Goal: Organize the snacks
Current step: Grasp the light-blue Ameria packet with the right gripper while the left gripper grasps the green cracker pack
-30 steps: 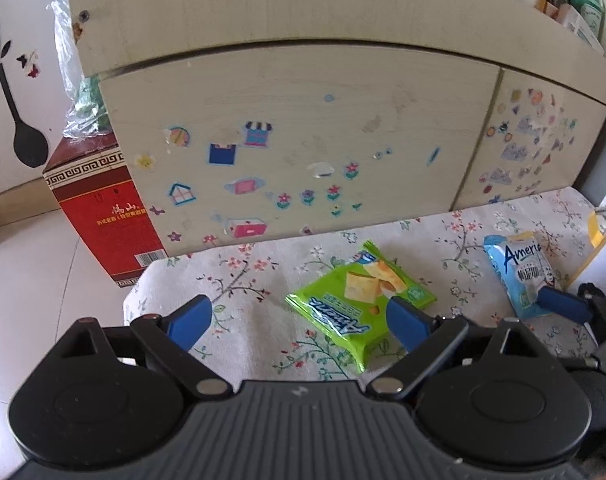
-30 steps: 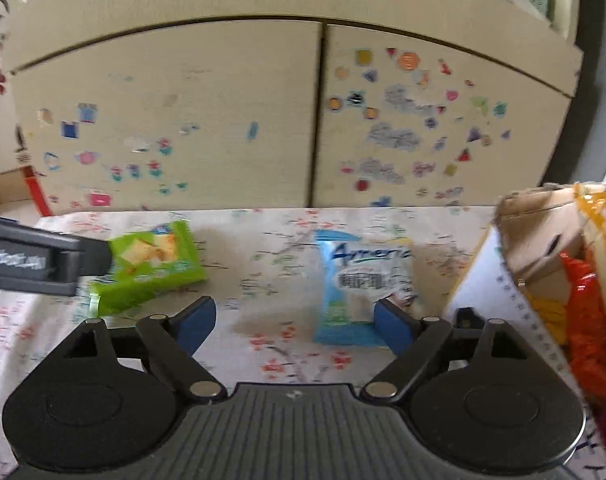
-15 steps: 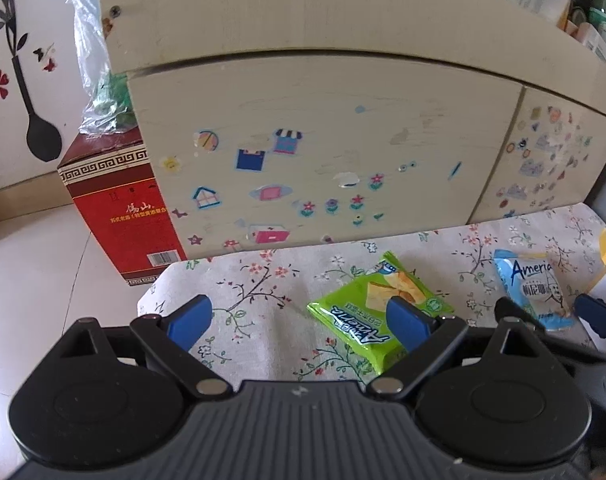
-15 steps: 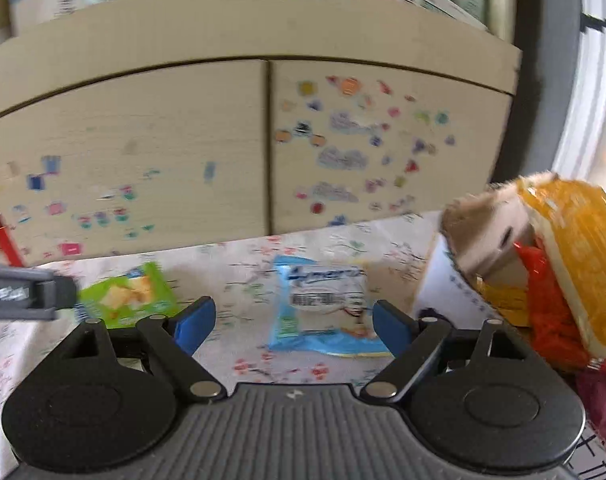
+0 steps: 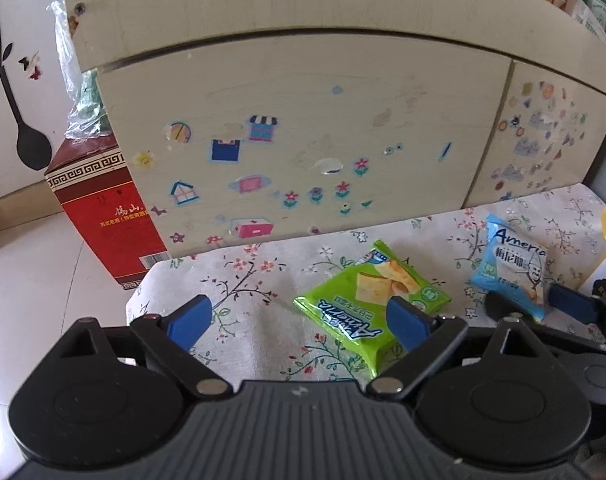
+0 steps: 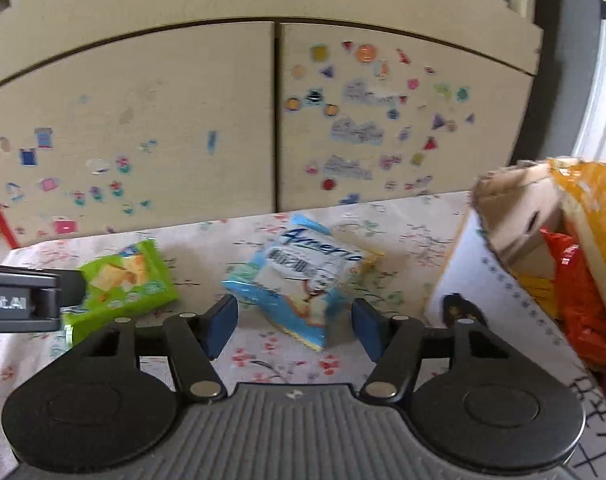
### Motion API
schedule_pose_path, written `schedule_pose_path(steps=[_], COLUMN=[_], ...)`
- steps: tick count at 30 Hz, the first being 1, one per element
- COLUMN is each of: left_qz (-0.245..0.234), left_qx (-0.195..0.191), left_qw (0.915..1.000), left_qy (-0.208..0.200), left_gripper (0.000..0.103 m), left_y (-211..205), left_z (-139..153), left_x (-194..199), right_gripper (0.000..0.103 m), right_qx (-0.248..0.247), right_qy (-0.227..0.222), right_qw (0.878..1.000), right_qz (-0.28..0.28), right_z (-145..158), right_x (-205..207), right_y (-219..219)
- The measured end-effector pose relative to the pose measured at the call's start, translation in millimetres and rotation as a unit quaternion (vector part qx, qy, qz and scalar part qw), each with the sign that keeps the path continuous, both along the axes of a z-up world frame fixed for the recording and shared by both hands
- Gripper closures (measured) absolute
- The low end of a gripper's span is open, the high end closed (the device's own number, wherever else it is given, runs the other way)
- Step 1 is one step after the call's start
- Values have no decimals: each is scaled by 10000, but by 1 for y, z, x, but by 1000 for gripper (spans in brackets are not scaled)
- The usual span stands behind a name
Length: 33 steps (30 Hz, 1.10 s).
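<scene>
A green snack packet (image 5: 367, 300) lies on the floral cloth (image 5: 255, 280), just ahead of my left gripper's right finger. My left gripper (image 5: 299, 322) is open and empty above the cloth. A blue and white snack packet (image 6: 303, 284) lies between the open fingers of my right gripper (image 6: 295, 326), its near end between the pads. The jaws do not touch it. The blue packet also shows in the left wrist view (image 5: 511, 264), with the right gripper's fingers (image 5: 571, 306) around its near end. The green packet shows in the right wrist view (image 6: 123, 284).
A cardboard box (image 6: 515, 216) holding orange and red snack bags (image 6: 583, 264) stands at the right. A sticker-covered wooden cabinet (image 5: 303, 140) stands behind the cloth. A red carton (image 5: 103, 212) stands on the floor at the left.
My right gripper has moved forward over the blue packet and its fingers have narrowed around it. My left gripper has shifted a little; the green packet has not moved.
</scene>
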<state>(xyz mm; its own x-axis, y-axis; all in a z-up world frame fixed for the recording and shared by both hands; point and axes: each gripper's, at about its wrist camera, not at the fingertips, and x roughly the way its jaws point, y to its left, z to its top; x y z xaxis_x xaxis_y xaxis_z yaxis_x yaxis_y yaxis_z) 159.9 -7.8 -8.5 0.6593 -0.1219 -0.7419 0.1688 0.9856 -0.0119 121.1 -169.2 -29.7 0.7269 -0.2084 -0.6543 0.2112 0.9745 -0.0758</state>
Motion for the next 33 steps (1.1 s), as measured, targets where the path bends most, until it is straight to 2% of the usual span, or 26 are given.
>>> schedule_pose_path(steps=[1, 2, 4, 13, 16, 18, 19, 21, 23, 27, 29, 33], left_qz=[11, 6, -28, 183, 318, 418, 421, 378, 295, 65, -151, -681], left_qx=[1, -5, 6, -76, -19, -16, -31, -21, -20, -25, 48, -43], left_qw=[10000, 10000, 10000, 9998, 9994, 9991, 9991, 9992, 9995, 9999, 9998, 9975], left_qy=[3, -3, -28, -55, -127, -117, -101, -81, -92, -96, -135, -179], left_gripper=[9, 9, 9, 9, 9, 9, 9, 9, 9, 10, 10, 11], left_y=[0, 0, -1, 6, 11, 15, 16, 17, 17, 14, 10, 3], left_z=[0, 0, 1, 3, 5, 5, 5, 5, 5, 4, 3, 1], left_x=[0, 0, 0, 3, 5, 6, 7, 7, 6, 4, 2, 0], right_gripper=[28, 17, 8, 8, 9, 10, 15, 27, 43, 46, 46, 46], right_qx=[42, 103, 221, 569, 653, 640, 653, 713, 574, 625, 646, 627], right_qy=[-29, -53, -114, -161, 8, 163, 238, 369, 383, 537, 660, 954], right_qw=[10000, 9999, 9996, 9974, 9964, 9957, 9950, 9931, 9945, 9953, 9952, 9935], right_qz=[-50, -74, -93, -420, -539, -655, -722, -851, -793, -503, -340, 13], right_z=[0, 1, 3, 21, 21, 19, 16, 12, 12, 14, 16, 22], right_x=[0, 1, 4, 30, 44, 55, 57, 62, 59, 55, 50, 35], right_y=[-1, -3, -5, -5, -4, -3, -3, -6, -7, -14, -16, -15])
